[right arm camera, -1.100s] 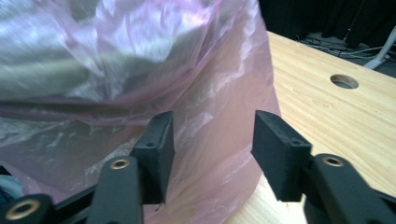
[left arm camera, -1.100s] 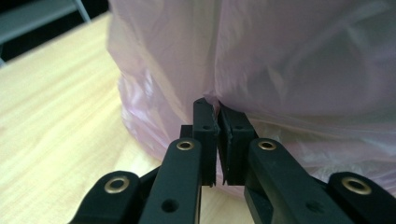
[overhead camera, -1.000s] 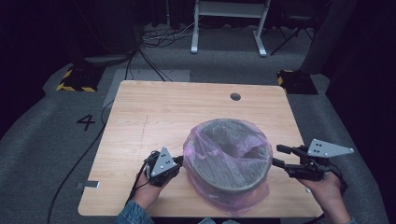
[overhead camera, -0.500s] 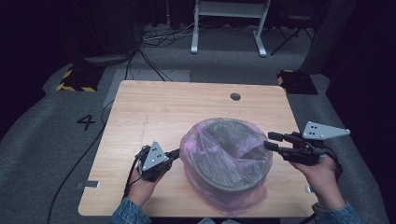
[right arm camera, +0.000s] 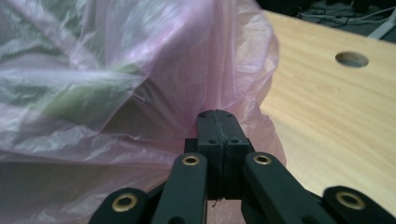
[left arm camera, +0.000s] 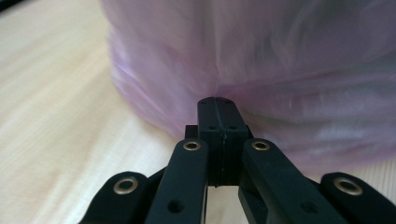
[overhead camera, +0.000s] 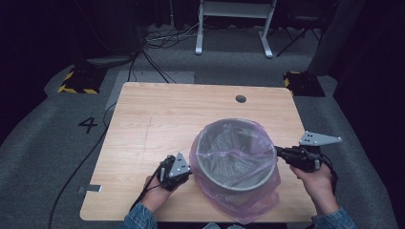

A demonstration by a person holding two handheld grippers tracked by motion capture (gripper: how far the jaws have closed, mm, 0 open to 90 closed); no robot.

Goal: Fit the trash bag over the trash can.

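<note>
A grey round bin (overhead camera: 224,183) stands on the near right part of the wooden table (overhead camera: 157,119), lined with a thin pink plastic bag (overhead camera: 239,200) whose edge drapes over the rim and down the outside. My left gripper (overhead camera: 189,171) presses against the bin's left side, its jaws shut with the pink bag (left arm camera: 261,60) puckered at their tips (left arm camera: 217,103). At the bin's right rim, my right gripper (overhead camera: 279,151) is shut on a gathered fold of the bag (right arm camera: 187,70), which bunches at its tips (right arm camera: 217,116).
A round cable hole (overhead camera: 240,98) lies in the table's far right part (right arm camera: 351,59). The bin is close to the near edge. Cables (overhead camera: 157,38), a white frame stand (overhead camera: 234,28) and yellow-black floor blocks (overhead camera: 79,83) lie beyond the table.
The left gripper has moved right, up against the bin's side. The right gripper rose toward the rim, then settled lower at its right edge, with the bag hanging further down the bin's front.
</note>
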